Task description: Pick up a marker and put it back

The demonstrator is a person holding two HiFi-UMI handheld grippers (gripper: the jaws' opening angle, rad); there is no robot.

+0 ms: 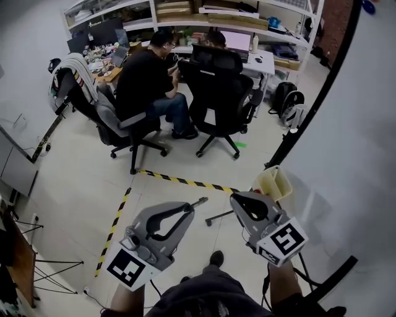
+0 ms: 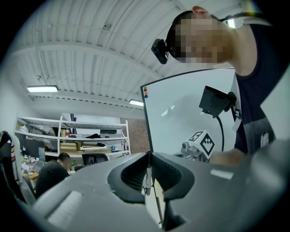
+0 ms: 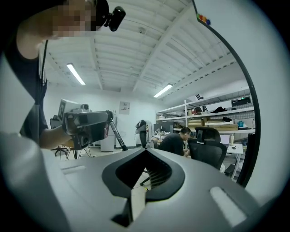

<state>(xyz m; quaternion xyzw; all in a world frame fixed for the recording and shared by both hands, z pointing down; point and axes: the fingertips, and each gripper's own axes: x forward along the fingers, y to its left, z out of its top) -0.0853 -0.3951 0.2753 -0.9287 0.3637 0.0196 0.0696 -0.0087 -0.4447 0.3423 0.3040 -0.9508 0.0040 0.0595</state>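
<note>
My left gripper [image 1: 190, 205] is held low at the left and is shut on a thin dark marker [image 1: 202, 201], which sticks out past its tips. Along the jaws in the left gripper view, the marker [image 2: 147, 176] shows as a slim stick pinched in the closed slit of that gripper [image 2: 148, 156]. In the right gripper view the marker [image 3: 117, 134] slants down from the left gripper [image 3: 86, 124]. My right gripper [image 1: 236, 197] is beside it, shut with nothing between its jaws [image 3: 145, 150]. A white board [image 1: 352, 155] with a black frame stands to the right, a yellowish tray [image 1: 273, 182] at its foot.
Two people sit on black office chairs [image 1: 219, 93] at desks ahead. Yellow-black tape [image 1: 179, 181] marks the floor between them and me. Shelves [image 1: 185, 12] line the far wall. The board's frame [image 2: 146, 118] rises just beyond the left gripper.
</note>
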